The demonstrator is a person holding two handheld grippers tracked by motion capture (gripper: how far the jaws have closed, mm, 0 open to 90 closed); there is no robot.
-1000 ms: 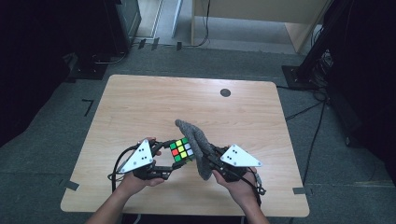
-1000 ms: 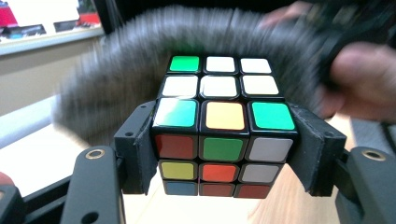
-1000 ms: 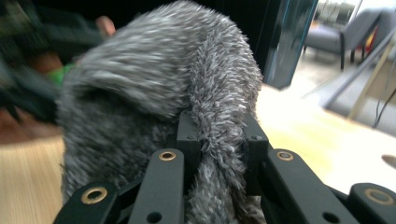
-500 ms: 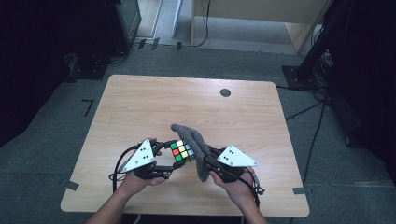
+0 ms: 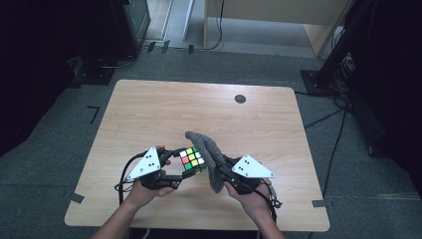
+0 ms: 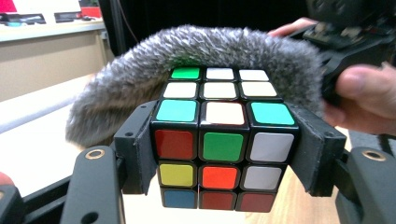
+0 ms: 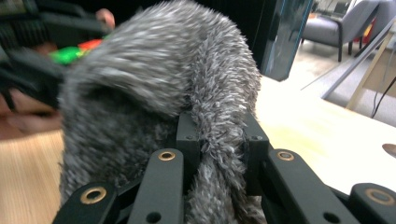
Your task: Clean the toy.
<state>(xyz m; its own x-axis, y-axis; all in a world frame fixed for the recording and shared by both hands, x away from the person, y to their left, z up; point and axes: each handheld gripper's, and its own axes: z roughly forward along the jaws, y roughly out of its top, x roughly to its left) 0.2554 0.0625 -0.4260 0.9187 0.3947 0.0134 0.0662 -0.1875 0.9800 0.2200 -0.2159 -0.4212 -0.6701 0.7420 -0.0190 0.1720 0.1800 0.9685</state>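
Cube (image 6: 219,142) sits above the counter (image 5: 149,109), clamped in our left tool (image 5: 171,167), while our right tool (image 5: 224,172), pinching the grey cloth (image 7: 154,93), wipes its top; next we must rub the other faces.

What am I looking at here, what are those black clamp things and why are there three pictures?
A person sits at a wooden table and holds a hand-worked clamp in each hand. One picture looks down from above; the other two come from small cameras riding on each clamp, looking along its black jaws. The left gripper is shut on a colourful puzzle cube. The right gripper is shut on a fluffy grey cloth, which drapes against the cube's far side, as if wiping it. A small dark disc lies on the table farther back.
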